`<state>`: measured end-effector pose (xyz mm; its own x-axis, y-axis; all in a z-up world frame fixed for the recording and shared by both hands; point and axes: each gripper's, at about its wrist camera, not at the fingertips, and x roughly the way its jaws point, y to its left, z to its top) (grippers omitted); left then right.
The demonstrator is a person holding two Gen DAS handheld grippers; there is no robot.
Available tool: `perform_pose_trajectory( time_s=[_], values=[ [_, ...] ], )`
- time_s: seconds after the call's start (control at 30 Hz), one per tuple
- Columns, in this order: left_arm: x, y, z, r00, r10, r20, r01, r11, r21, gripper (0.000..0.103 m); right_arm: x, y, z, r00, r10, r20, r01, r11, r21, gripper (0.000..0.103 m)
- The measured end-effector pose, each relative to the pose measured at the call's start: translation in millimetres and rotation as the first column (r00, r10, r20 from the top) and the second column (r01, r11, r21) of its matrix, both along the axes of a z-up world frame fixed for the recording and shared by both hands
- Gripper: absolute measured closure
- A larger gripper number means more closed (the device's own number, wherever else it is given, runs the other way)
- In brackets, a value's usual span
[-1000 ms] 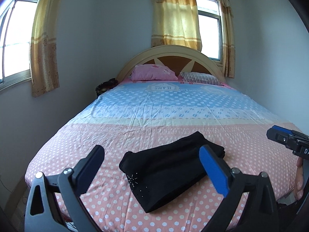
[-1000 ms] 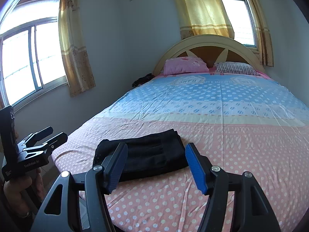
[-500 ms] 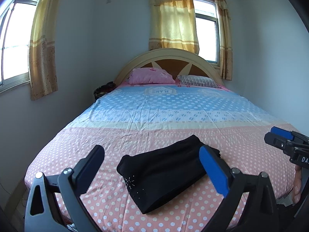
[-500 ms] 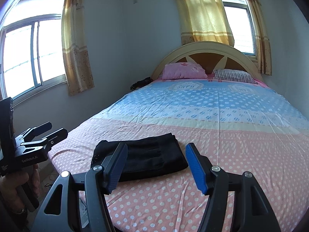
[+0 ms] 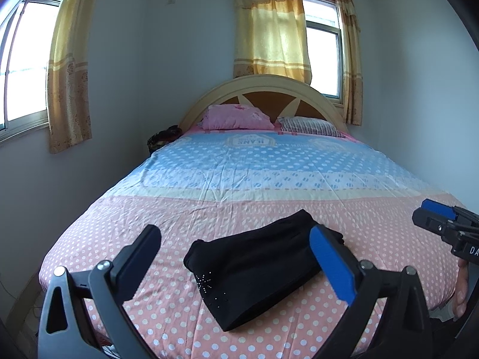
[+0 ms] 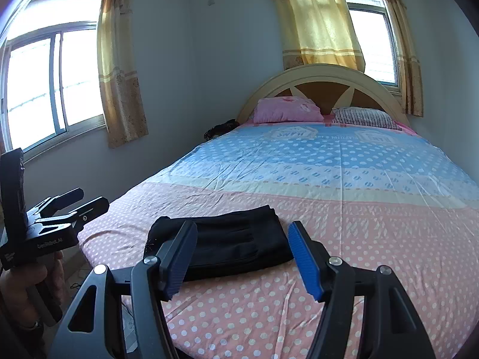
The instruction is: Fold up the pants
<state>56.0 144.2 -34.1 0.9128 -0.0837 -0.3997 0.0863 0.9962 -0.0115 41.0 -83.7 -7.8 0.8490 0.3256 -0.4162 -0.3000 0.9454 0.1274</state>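
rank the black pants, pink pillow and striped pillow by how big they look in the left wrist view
1. black pants, nearest the camera, so partly inflated
2. pink pillow
3. striped pillow, close to the pink one; partly hidden, so unsure

We see the black folded pants point(image 5: 260, 269) lying flat on the pink dotted end of the bed point(image 5: 269, 179). They are the only thing on this end. All around the pants the sheet is bare, so there is room on every side of them. Beyond the pants, the blue part of the sheet is bare too, all the way up to the pink pillow point(image 5: 236, 116) and the striped pillow point(image 5: 308, 125). Our left gripper point(image 5: 236, 254) and right gripper point(image 6: 242, 257) both hang in the air in front of the pants, wide apart, with nothing between their fingers and the pants.
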Motion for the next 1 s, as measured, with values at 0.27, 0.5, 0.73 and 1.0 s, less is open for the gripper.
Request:
perform_pose_trajectory(
  time_s=[0.27,0.5,0.73,1.0],
  values=[
    [-0.2,-3.2,-3.4,1.000,-0.004,-0.011,0.004,1.000,0.007,0.001,0.1,-0.2,-8.8,1.000,0.008,-0.020,-0.008,1.000,0.009,0.037],
    [0.7,-9.9,-5.7,1.000,-0.008,-0.025,0.008,1.000,0.025,0.000,-1.1,-4.1,-8.9,1.000,0.002,-0.015,-0.002,1.000,0.017,0.034],
    [-0.1,-17.8,-4.7,1.000,-0.001,-0.018,0.002,0.998,0.057,0.000,0.0,-6.3,-14.9,1.000,-0.003,-0.028,0.004,1.000,0.011,0.034],
    [-0.9,-23.5,-4.5,1.000,0.012,-0.004,-0.011,0.996,0.088,0.000,-1.7,-7.5,-17.0,1.000,-0.006,-0.031,0.006,1.000,0.010,0.034]
  ],
)
